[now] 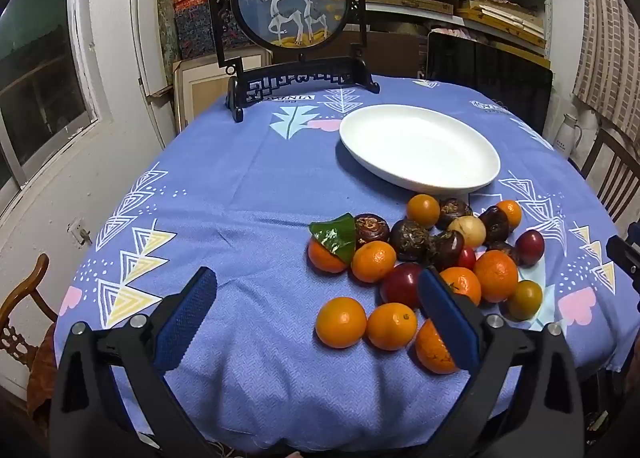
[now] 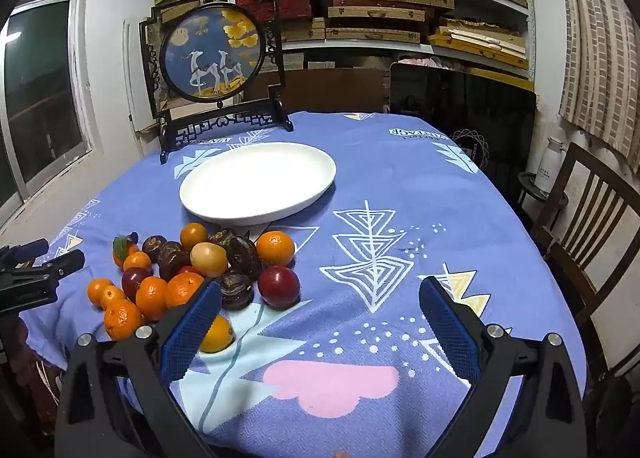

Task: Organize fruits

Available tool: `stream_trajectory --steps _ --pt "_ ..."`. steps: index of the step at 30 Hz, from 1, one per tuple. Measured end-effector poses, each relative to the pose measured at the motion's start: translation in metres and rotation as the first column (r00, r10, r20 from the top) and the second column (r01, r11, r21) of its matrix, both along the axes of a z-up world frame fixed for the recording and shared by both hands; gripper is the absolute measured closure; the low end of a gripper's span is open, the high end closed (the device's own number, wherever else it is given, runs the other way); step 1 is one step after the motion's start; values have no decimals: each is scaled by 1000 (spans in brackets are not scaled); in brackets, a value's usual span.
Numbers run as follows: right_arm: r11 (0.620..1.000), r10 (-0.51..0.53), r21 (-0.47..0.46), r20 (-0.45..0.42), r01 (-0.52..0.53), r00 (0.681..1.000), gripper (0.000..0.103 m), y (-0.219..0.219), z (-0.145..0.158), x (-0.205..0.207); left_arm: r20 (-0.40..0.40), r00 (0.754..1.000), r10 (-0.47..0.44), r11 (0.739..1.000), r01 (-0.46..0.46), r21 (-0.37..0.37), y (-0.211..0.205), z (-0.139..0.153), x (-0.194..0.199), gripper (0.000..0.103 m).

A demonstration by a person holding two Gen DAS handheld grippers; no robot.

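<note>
Both tools wide apart, nothing between the pads. My left tool [image 1: 316, 298] hangs over the near edge of the desk [image 1: 240, 193], tilted down, with the fruit heap just off its right finger. My right tool [image 2: 320, 306] sits over bare cloth toward the near right side, heap off its left finger.

Largest first: desk under a blue patterned cloth, then the framed deer screen [image 1: 290, 1] standing at the far edge, not part of the job. White oval plate [image 1: 420, 145], empty, past the middle, its near rim just beside the heap.

Fruit pile [image 1: 432, 258] between plate and near edge: oranges, dark brown round fruits, red plums, one pale yellow one, all touching, packed tight. Nothing sorted yet, I'd say.

Best start, I think: take loose outliers first. The two oranges [image 1: 341, 322] at the near side sit clear of the rest, so my left tool fits round one without nudging neighbours. Come straight down, close gently, since round fruit rolls. The leafy orange [image 1: 326, 254] could slip on its leaf.
</note>
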State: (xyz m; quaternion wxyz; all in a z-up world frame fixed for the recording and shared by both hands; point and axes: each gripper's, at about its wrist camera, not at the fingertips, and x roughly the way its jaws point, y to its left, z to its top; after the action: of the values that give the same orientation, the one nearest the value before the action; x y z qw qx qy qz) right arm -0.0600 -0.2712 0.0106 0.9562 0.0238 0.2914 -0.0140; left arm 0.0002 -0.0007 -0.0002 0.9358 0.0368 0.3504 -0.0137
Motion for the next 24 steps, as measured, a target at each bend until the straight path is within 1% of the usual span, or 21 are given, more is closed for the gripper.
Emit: stream_trajectory --steps 1,11,24 --pt "1000 9 30 -43 -8 999 4 -18 -4 22 0 1000 1 1000 -1 0 0 0 0 5" --pt "1000 20 10 -29 -19 999 4 -7 -3 20 -1 1000 0 1000 0 -3 0 -4 1 5" --pt "1000 23 14 -28 -23 999 4 -7 -4 18 -1 1000 -2 1000 2 -2 0 -8 0 5"
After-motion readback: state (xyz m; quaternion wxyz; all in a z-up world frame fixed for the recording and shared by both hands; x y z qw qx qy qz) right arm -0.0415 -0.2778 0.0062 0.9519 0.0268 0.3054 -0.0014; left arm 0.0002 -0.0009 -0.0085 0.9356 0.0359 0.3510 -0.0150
